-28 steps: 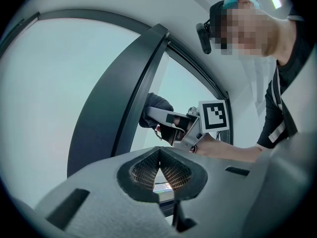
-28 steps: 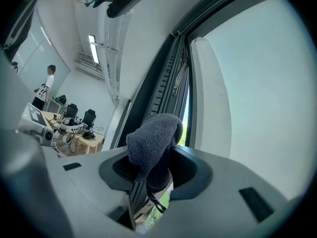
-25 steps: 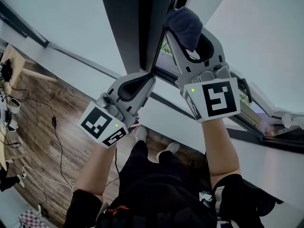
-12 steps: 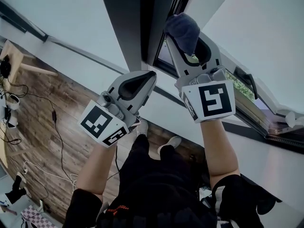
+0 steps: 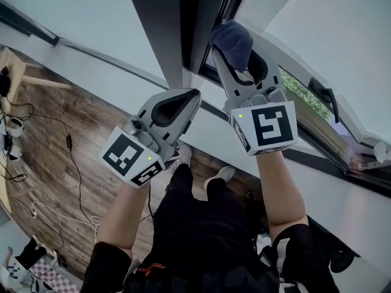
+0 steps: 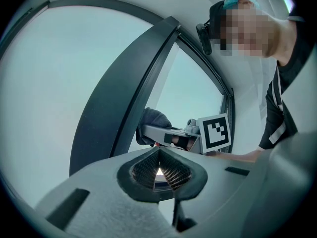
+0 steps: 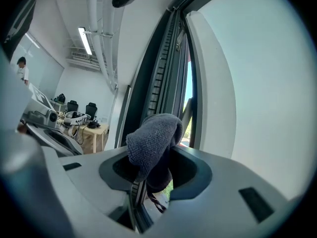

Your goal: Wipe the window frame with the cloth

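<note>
Cloth (image 5: 233,37): dark grey, bunched, clamped in the jaws of the right gripper (image 5: 239,57), lying against the inner edge of the dark window frame (image 5: 194,23). Left gripper (image 5: 186,99): jaws closed together, nothing between them, near the frame, apart from the cloth.

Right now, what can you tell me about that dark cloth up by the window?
The cloth is a dark grey-blue rag that looks knitted, bunched into a soft lump. The right claw is shut on it, so its bulk bulges over the claw's tips and a loose fold hangs between them. It is held up at the dark window frame, beside the narrow opening, and seems to press against the frame's edge.
</note>
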{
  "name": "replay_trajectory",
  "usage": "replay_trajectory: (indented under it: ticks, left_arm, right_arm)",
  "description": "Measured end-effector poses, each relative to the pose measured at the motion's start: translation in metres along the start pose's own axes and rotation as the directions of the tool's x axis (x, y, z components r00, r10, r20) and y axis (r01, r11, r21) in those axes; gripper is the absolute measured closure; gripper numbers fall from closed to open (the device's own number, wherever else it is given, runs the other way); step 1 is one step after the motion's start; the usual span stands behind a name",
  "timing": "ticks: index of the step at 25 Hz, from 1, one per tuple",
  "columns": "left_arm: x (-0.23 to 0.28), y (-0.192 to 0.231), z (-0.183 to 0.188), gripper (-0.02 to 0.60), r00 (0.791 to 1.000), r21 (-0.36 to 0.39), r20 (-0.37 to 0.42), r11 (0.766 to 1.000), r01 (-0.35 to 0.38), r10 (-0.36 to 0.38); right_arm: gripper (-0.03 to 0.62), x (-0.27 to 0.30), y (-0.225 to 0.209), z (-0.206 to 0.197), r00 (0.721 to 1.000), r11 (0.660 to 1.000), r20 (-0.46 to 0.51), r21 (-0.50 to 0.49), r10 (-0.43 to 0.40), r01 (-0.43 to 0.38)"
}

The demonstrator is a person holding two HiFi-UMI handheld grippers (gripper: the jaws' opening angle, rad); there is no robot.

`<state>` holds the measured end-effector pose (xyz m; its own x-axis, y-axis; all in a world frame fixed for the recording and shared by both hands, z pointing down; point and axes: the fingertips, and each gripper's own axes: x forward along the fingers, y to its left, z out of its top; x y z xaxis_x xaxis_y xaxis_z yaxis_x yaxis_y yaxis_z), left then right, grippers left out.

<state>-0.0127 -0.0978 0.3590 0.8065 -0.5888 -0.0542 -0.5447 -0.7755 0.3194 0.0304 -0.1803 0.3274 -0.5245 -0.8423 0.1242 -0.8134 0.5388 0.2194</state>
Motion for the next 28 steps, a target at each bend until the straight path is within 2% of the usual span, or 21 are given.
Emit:
replay_trajectory:
  ticks: [17,28]
  left_arm:
    - [-0.004,0.010,-0.036,0.561,0.999,-0.051,-0.047,0.999,-0.016,0.013]
    - [-0.006,0.019,-0.059,0.561,0.997,-0.075,-0.079,0.997,-0.031,0.025]
  right_arm:
    - [0.436,0.009,0.022,-0.083,0.992,0.999,-0.127,0.051,0.001,0.005]
    - [0.436,0.011,0.032,-0.127,0.979,1.000,-0.202,-0.005,0.002,-0.003]
